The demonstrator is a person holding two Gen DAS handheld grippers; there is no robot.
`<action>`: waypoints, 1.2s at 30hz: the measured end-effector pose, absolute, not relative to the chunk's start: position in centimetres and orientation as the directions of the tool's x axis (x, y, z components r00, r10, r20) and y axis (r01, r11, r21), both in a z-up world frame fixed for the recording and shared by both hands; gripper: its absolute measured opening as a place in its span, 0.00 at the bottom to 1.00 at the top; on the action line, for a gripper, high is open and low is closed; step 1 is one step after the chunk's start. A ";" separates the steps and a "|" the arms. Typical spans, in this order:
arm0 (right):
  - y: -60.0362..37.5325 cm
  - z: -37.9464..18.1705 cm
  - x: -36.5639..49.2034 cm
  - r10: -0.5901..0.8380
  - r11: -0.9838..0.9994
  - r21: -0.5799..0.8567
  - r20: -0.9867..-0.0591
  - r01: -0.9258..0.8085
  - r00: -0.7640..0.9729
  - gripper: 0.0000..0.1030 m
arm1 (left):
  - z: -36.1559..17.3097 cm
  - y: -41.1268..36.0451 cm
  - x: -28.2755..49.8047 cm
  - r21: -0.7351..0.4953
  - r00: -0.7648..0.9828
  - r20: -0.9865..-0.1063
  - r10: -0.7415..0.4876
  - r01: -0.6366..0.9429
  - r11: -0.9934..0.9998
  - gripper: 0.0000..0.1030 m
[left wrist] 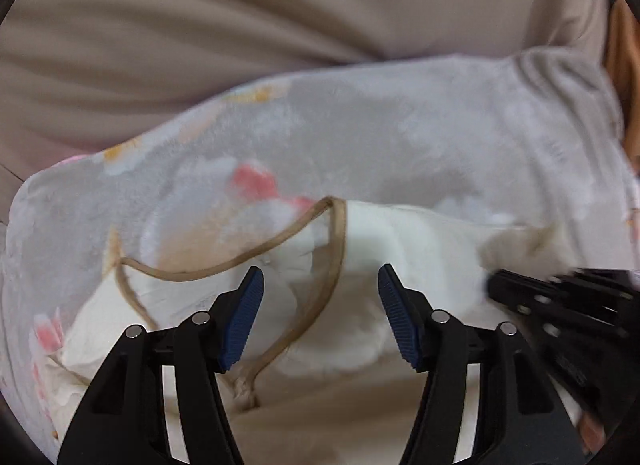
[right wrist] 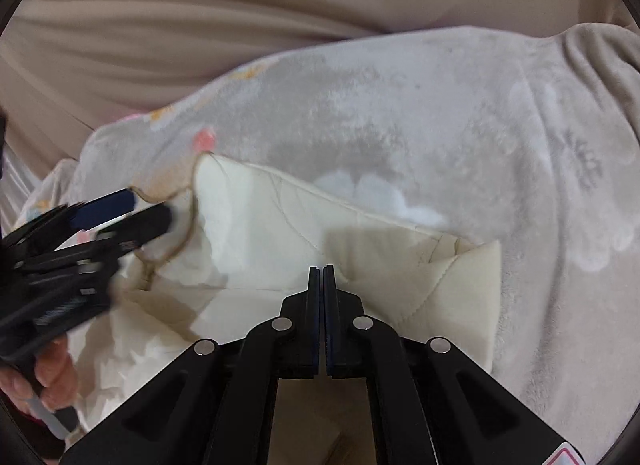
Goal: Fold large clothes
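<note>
A grey fleece garment (left wrist: 360,137) with pink, white and orange print is seen lying rumpled on a beige sheet (left wrist: 200,25). Its cream quilted lining (right wrist: 320,225) is turned out along the near side, and in the right wrist view one folded corner of that lining (right wrist: 480,265) is seen pointing right. A tan cord (left wrist: 280,237) is looped loosely over the lining in the left wrist view and ends in a knot near the lower edge of the cloth.

Beyond the garment's far edge, open wrinkled sheet is seen across the whole upper part of both views. On the near side a strip of bare sheet lies between the cloth and the cameras.

The left gripper (left wrist: 320,297) is angled down over the lining with its blue-padded jaws standing well apart. Nothing is pinched between them, though the cord passes below the gap. In the right wrist view it appears blurred at the left edge (right wrist: 120,209), and a hand (right wrist: 48,377) is seen around its handle.

The right gripper (right wrist: 323,281) is angled down at the lining with jaws pressed fully together. No cloth is seen caught in them. Its blurred black frame enters the left wrist view from the right (left wrist: 560,305).

No containers are seen.
</note>
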State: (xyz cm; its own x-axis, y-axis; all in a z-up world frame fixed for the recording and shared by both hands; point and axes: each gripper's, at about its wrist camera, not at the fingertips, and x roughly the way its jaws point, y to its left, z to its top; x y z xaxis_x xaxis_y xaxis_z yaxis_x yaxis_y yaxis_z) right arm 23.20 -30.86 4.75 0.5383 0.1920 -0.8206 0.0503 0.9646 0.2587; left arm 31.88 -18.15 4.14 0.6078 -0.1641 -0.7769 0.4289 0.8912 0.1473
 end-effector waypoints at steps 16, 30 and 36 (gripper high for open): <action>-32.7 4.4 23.0 0.156 0.968 0.240 -0.805 0.074 0.572 0.04 | 2.5 -14.3 35.7 0.126 0.624 -0.775 -0.099 0.306 0.944 0.70; -38.0 10.6 5.0 0.070 0.981 0.173 -0.742 0.090 0.666 0.30 | 12.6 4.2 21.3 0.047 0.721 -0.657 -0.218 0.329 0.943 0.78; -37.6 8.7 -9.2 0.201 0.950 0.306 -0.740 0.055 0.642 0.56 | 10.8 14.4 9.0 -0.060 0.671 -0.690 -0.271 0.319 0.946 0.87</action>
State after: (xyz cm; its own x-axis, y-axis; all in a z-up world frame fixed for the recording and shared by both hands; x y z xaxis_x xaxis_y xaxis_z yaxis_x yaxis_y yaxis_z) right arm -9.22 -37.57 8.71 0.6420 0.2010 -0.7399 0.0554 0.9503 0.3063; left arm 8.98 14.36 10.79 0.6714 -0.2708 -0.6898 0.3195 0.9457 -0.0603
